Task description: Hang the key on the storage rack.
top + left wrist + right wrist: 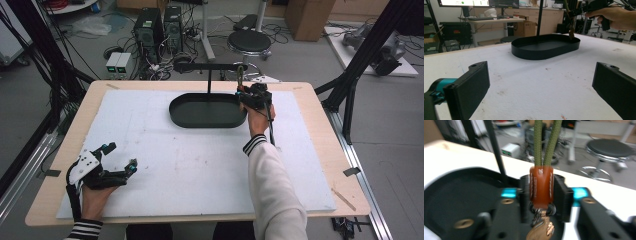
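Right gripper (541, 195), above the black tray's (207, 120) right end, jaws beside a keychain's brown leather tab (541, 187); left gripper (117, 162), well short of the tray, jaws apart.

A lab: computer towers (160, 27), tangled floor cables (160, 70), a monitor (477, 3).

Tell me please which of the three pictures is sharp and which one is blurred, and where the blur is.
High view: evenly lit and fairly sharp, with soft shadows on the white foam mat. Left gripper view: sharp on the black oval metal tray, while the near black jaws look slightly soft. Right gripper view: blurred throughout, at the jaws as in the background; the brown leather tab with its olive-green cord is the clearest part.
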The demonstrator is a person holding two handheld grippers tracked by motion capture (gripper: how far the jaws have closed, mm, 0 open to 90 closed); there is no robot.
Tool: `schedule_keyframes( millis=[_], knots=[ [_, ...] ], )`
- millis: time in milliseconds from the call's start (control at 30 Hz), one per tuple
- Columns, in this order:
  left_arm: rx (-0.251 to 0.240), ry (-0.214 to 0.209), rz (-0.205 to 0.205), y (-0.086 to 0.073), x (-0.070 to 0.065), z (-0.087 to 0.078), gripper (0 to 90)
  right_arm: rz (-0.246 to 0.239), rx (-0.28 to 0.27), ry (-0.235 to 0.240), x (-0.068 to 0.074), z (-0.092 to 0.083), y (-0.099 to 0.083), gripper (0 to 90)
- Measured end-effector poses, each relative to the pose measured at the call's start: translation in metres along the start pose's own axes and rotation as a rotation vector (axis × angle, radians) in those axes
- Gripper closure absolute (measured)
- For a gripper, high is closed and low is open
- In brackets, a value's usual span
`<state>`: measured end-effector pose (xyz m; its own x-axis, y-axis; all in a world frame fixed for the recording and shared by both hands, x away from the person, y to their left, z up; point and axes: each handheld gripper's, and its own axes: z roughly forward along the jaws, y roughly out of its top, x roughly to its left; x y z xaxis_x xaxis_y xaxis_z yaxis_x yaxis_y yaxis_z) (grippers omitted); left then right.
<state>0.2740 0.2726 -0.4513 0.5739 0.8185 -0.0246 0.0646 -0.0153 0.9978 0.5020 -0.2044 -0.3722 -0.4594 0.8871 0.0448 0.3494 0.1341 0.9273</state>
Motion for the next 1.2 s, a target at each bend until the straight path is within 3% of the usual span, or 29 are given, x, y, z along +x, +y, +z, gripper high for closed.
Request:
schedule_keyframes(
  millis=[67, 100, 133, 167, 267, 400, 433, 467, 500, 567, 600, 700, 833, 1000, 1067, 1200],
  knots=[
    [0.0, 0.001, 0.003, 0.0, 0.0, 0.0, 1.7, 0.025, -0.021, -0.035, 0.001, -0.004, 0.002, 7.1],
    [0.0, 0.0, 0.001, 0.0, 0.0, 0.0, 1.7, 0.025, -0.021, -0.035, 0.001, -0.004, 0.002, 7.1],
    [0.0, 0.001, 0.001, 0.0, 0.0, 0.0, 1.7, 0.027, -0.014, -0.027, 0.001, -0.005, 0.002, 0.3],
    [0.001, 0.001, 0.0, 0.0, 0.0, 0.0, 1.7, 0.023, -0.006, -0.006, 0.002, -0.008, 0.003, 0.3],
    [0.0, 0.002, 0.001, 0.0, 0.0, 0.0, 1.7, -0.009, -0.049, 0.04, 0.005, -0.028, 0.006, 0.3],
    [-0.003, 0.005, 0.004, 0.0, -0.001, 0.0, 1.7, -0.051, -0.092, 0.1, 0.006, -0.063, 0.002, 0.3],
    [-0.002, 0.006, 0.005, 0.0, -0.001, 0.0, 1.7, -0.075, -0.115, 0.138, 0.004, -0.083, -0.003, 0.3],
    [-0.001, 0.006, 0.008, 0.0, -0.001, 0.0, 1.7, -0.075, -0.115, 0.138, 0.004, -0.083, -0.003, 0.3],
    [-0.001, 0.007, 0.009, 0.0, -0.001, 0.0, 1.7, -0.09, -0.149, 0.166, 0.0, -0.104, -0.01, 0.3],
    [0.0, 0.007, 0.012, 0.0, -0.002, 0.0, 1.7, -0.085, -0.185, 0.2, -0.004, -0.124, -0.019, 0.3],
    [0.0, 0.007, 0.013, 0.0, -0.002, 0.0, 1.7, -0.085, -0.185, 0.2, -0.004, -0.124, -0.019, 0.3],
    [0.005, 0.008, 0.019, 0.0, -0.002, 0.001, 1.7, -0.101, -0.203, 0.226, -0.01, -0.148, -0.035, 0.3],
    [0.018, 0.009, 0.038, 0.0, -0.004, 0.002, 1.7, -0.102, -0.227, 0.243, -0.017, -0.175, -0.066, 0.3],
    [0.015, 0.015, 0.041, 0.0, -0.004, 0.002, 1.7, -0.108, -0.25, 0.242, -0.019, -0.184, -0.092, 0.3],
    [0.01, 0.018, 0.037, 0.0, -0.004, 0.001, 1.7, -0.092, -0.243, 0.234, -0.02, -0.185, -0.112, 0.3],
    [0.0, 0.019, 0.036, 0.0, -0.004, 0.001, 1.7, -0.06, -0.254, 0.212, -0.02, -0.184, -0.129, 0.3]
  ],
)
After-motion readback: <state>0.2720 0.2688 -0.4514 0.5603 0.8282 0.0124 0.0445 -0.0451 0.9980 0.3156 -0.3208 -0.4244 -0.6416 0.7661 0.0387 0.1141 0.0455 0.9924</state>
